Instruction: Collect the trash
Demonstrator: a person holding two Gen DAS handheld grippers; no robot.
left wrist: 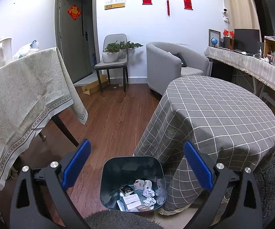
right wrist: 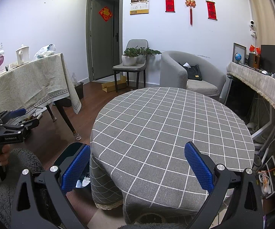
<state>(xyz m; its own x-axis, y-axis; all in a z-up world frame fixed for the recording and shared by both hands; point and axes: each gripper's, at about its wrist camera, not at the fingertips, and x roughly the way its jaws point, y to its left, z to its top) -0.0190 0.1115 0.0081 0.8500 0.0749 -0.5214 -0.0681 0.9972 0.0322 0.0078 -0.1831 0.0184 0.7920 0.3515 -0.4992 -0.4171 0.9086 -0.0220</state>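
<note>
The trash sits in the bin [left wrist: 132, 183] on the wood floor, at about 6 o'clock in the left wrist view, tucked against the hanging edge of the checked cloth on the round table [left wrist: 219, 114]. Inside lie crumpled paper balls [left wrist: 149, 195], a flat white box [left wrist: 132, 200], a small dark packet [left wrist: 126, 189], a roll of tape [left wrist: 142, 208] and some torn wrappers. The left gripper [left wrist: 136, 166] hangs over the bin with its blue pads wide apart and nothing between them. The right gripper [right wrist: 137, 167] faces the round table, which lies at 12 o'clock from it; its fingers are spread as well and empty, and the bin's dark rim [right wrist: 71, 152] peeks out just behind its left finger at 8 o'clock. The tabletop shows no litter in either view, so I judge the collecting close to done, unless scraps lie out of sight. As for handling, this stuff looks very light. The paper balls should crush readily, so a gentle pinch across the middle would do. The flat box is stiffer and best taken by a short edge, since a grip on its broad face may slip. The wrappers look thin and slick; pinch a fold rather than a flat sheet. The tape roll is rigid, and clamping across its ring seems safest.
</note>
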